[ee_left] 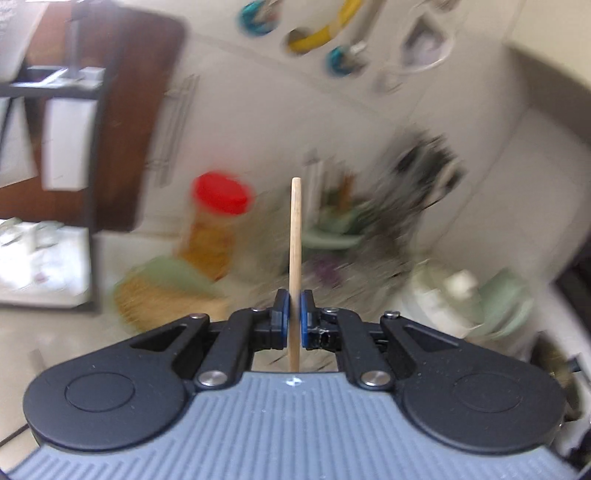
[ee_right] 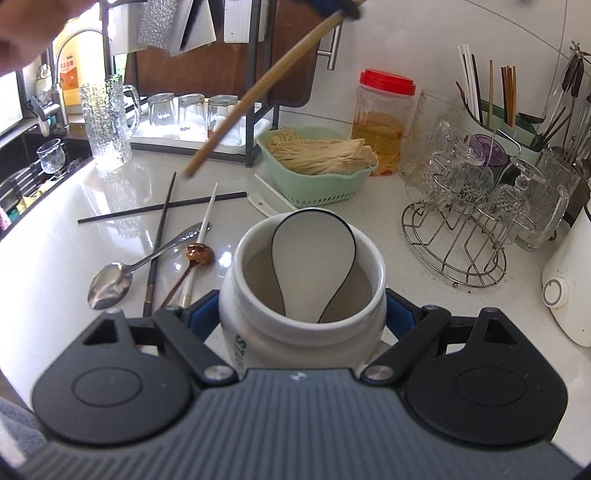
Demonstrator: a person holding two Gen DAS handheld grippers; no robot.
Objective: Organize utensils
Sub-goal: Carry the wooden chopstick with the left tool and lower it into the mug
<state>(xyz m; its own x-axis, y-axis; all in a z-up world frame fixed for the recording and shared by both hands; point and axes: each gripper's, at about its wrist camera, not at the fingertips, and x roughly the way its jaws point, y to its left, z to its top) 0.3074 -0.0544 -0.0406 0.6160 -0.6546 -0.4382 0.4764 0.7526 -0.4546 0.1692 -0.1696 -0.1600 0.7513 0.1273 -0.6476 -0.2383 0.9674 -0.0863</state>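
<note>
My left gripper (ee_left: 294, 314) is shut on a pale wooden chopstick (ee_left: 295, 240) that sticks straight out ahead between the blue pads. In the right wrist view the same chopstick (ee_right: 258, 96) slants down from the left gripper (ee_right: 343, 9) at the top edge, above the counter. My right gripper (ee_right: 299, 317) is shut on a white ceramic jar (ee_right: 258, 332) that holds a white black-rimmed spoon (ee_right: 314, 254). Left of the jar lie two black chopsticks (ee_right: 162, 208), a silver spoon (ee_right: 110, 284), a copper-bowled spoon (ee_right: 199, 254) and a white ceramic spoon (ee_right: 264, 205).
A green basket of noodles (ee_right: 317, 162) and a red-lidded jar (ee_right: 384, 118) stand behind the white jar. At the right are a wire rack of glasses (ee_right: 454, 236), a green utensil holder (ee_right: 517, 133) and a white appliance (ee_right: 569, 291). A glass mug (ee_right: 107, 122) and a sink sit at the left.
</note>
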